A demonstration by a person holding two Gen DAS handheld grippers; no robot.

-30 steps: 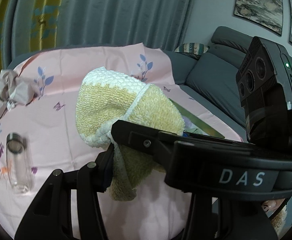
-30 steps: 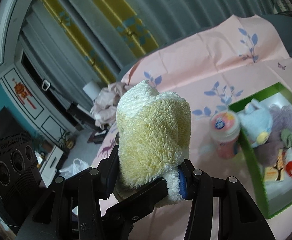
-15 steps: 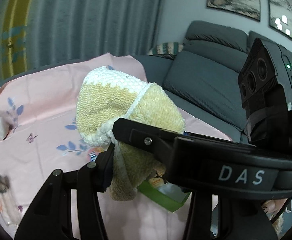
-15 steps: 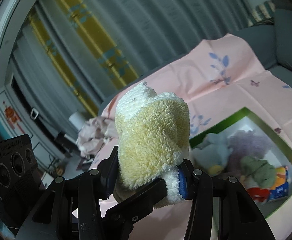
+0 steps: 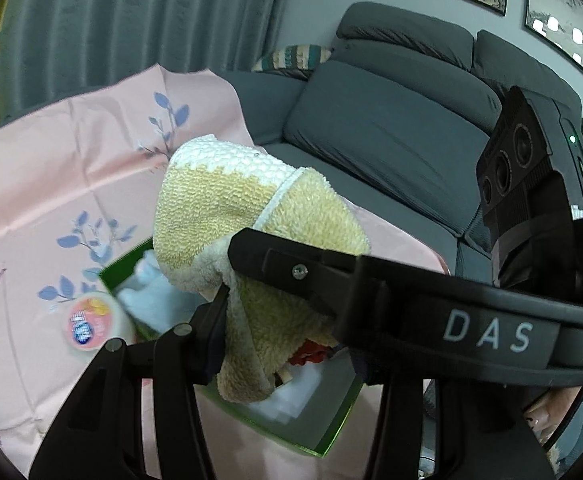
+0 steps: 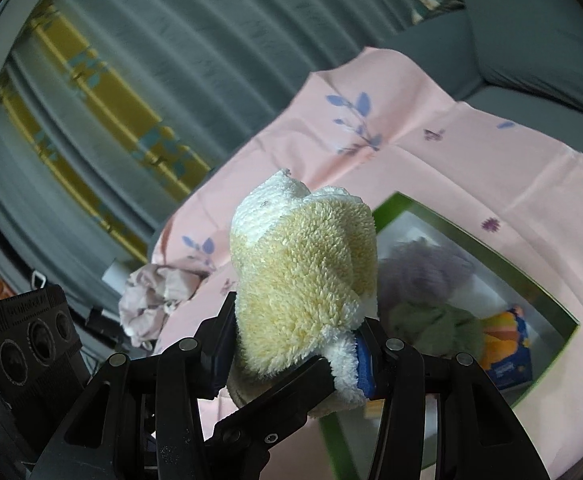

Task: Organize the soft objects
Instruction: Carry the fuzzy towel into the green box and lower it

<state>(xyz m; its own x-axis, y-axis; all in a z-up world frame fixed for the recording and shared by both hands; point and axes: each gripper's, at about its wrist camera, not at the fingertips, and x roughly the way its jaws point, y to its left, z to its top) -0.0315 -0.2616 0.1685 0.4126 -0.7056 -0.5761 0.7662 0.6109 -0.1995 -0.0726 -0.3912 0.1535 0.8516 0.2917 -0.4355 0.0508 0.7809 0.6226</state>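
Both grippers hold one folded yellow and white fluffy towel (image 5: 251, 224) in the air. In the left wrist view my left gripper (image 5: 227, 308) is shut on its lower fold, and the right gripper's black arm crosses in front. My right gripper (image 6: 291, 348) is shut on the towel (image 6: 303, 276) from the other side. Below the towel lies a green-rimmed box (image 6: 547, 292) on the pink cloth (image 5: 51, 184), holding a purple fluffy thing (image 6: 431, 268), a green cloth (image 6: 435, 324), a pale blue plush (image 5: 151, 296) and an orange packet (image 6: 507, 344).
A round tub with a pink and blue lid (image 5: 91, 320) stands beside the box's left corner. A crumpled pinkish cloth (image 6: 155, 292) lies at the far end of the pink sheet. A grey sofa (image 5: 391, 120) runs along the right; curtains hang behind.
Both grippers have swung together with the towel across the pink cloth, so the green box now lies right under it. The glass bottle has left the left wrist view.
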